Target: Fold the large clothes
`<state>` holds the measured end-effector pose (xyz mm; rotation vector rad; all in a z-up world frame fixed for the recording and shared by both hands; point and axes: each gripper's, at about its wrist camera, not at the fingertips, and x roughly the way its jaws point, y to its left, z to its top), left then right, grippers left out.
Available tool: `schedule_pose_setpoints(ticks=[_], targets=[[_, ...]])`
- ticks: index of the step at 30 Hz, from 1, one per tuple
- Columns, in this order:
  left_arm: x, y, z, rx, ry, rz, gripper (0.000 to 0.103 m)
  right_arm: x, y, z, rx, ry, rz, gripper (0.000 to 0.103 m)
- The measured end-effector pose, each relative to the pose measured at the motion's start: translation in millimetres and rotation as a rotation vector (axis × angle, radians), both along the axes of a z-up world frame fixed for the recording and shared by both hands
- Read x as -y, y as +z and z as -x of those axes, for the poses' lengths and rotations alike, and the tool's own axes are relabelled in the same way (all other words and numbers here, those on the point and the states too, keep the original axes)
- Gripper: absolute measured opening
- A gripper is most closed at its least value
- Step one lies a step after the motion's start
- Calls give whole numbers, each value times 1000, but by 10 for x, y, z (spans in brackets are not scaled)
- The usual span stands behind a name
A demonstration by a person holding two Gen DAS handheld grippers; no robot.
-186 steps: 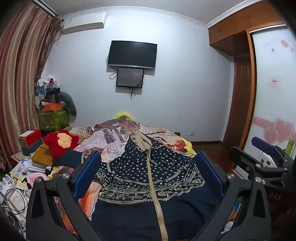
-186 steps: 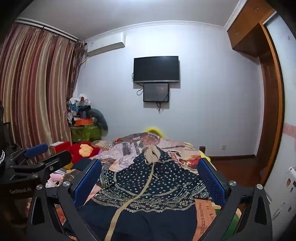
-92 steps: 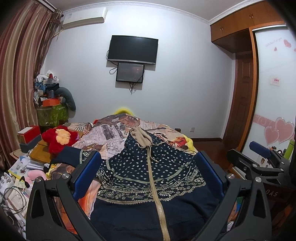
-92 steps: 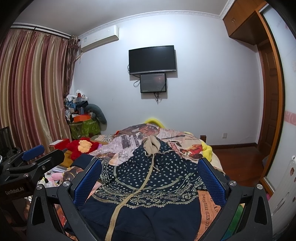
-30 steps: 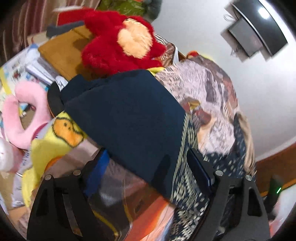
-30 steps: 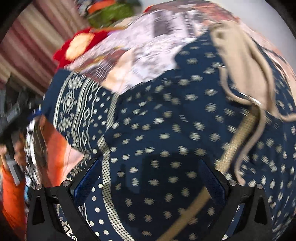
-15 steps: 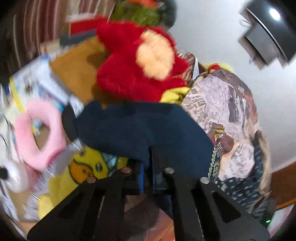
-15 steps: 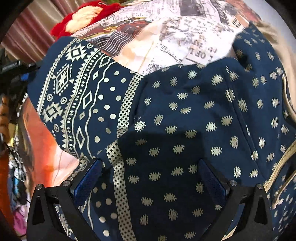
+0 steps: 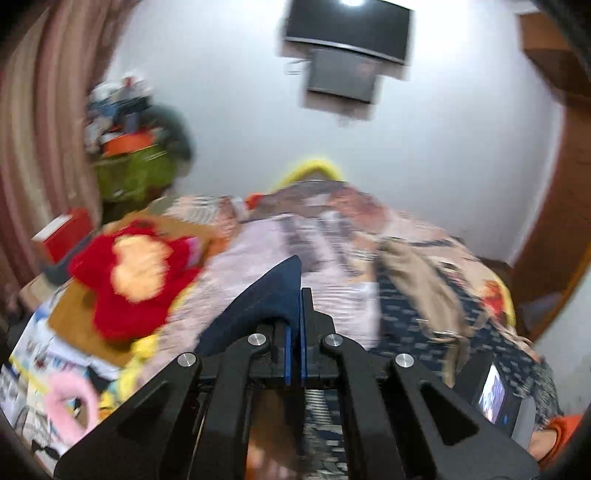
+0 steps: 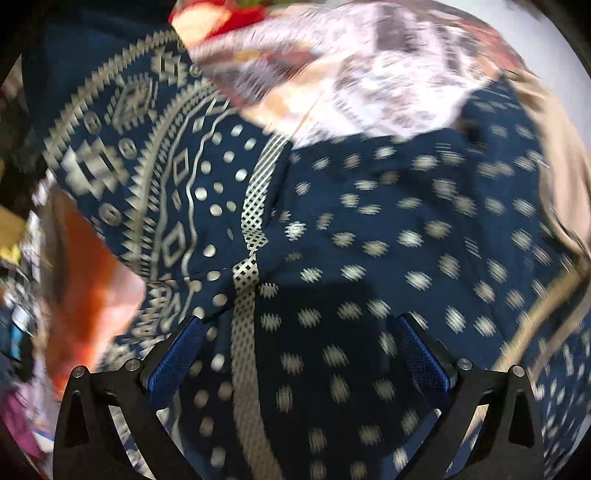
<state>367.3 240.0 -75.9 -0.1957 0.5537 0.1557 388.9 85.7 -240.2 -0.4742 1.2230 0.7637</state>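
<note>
We see the navy garment spread on the bed, printed with pale dots on its body and pale geometric bands on one sleeve. A tan hood or collar piece lies at the garment's far end, toward the wall. The sleeve's plain navy end rises from the bed's left side into the left gripper, whose blue pads are pressed together on the cloth; its jaws have just been closing. The right gripper points steeply down at the dotted body near the sleeve seam, its jaws standing wide apart with cloth below them; we cannot tell whether the pads touch the fabric.

Both views are blurred. The bed carries a pale printed cover under the garment, and a yellow object shows at its far edge. Beside the bed's left edge we note a red plush toy, a pink ring-shaped item and papers. A green container in the far left corner holds an orange item, with mixed clutter piled above it; its contents are not legible. Striped curtains hang at left. Two dark screens are mounted on the white wall, and wooden cabinetry stands at right.
</note>
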Motion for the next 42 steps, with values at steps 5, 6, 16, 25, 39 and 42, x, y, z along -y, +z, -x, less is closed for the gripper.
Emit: schedule_pose_setpoints(ticks=[5,6,16,25,39,42], targets=[[705,-146,-139,-67,-193,67,2,635,556,12,49,-108,-114,103],[831,-213,-164,-87,-220,64,2,752,658,9,62,-125,-130,103],[2007,-1362,-144,-458,-442,107,2,2134,1313,117,174,-302,-173,103],[1399,-1101,377,-422,-348,172,56,2209,1282,277,184,-278,-191,103],[92,-1548,923,-471,-53,113,59,836,742,255,152,-92,-110,103],[75,-1761,927,-498,-56,130,59,473,450,183,134,-53,-45,103]])
